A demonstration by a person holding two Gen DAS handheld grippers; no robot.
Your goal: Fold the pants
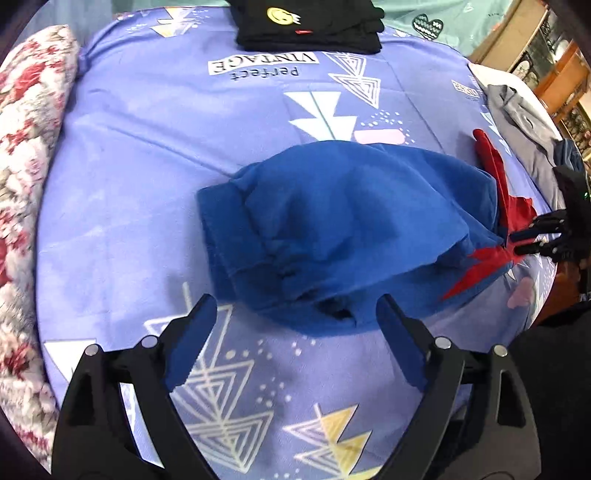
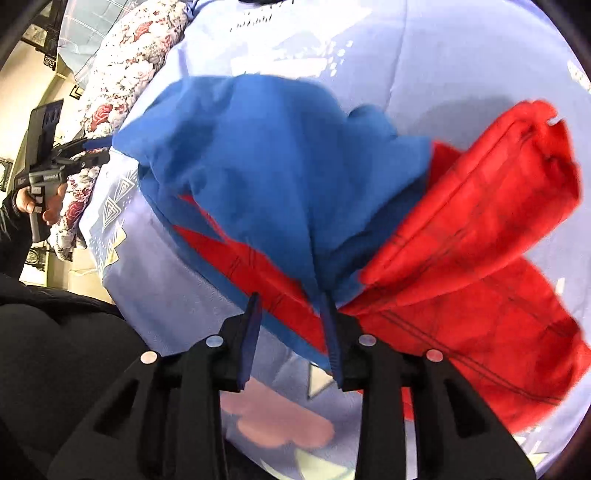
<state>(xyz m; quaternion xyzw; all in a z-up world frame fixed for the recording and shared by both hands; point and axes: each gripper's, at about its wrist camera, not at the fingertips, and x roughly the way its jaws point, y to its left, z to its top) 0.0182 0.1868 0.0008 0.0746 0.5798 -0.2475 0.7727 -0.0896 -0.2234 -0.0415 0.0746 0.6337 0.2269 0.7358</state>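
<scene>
Blue-and-red cloth pants (image 1: pixel 343 229) bunched mid-bed on lilac patterned sheet (image 1: pixel 147 155) — left gripper (image 1: pixel 295 347) wide, empty; right gripper (image 2: pixel 291 332) narrow, cloth between, unpinched. Black folded clothes (image 1: pixel 306 26) at far edge, floral quilt (image 1: pixel 26 166) along left edge.

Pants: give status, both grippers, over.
Left gripper jaws wide, empty, just short of blue-and-red pants. Right gripper jaws parted, cloth between them, grip unclear. Pants bunched on bedsheet. Black folded pile well clear.
</scene>
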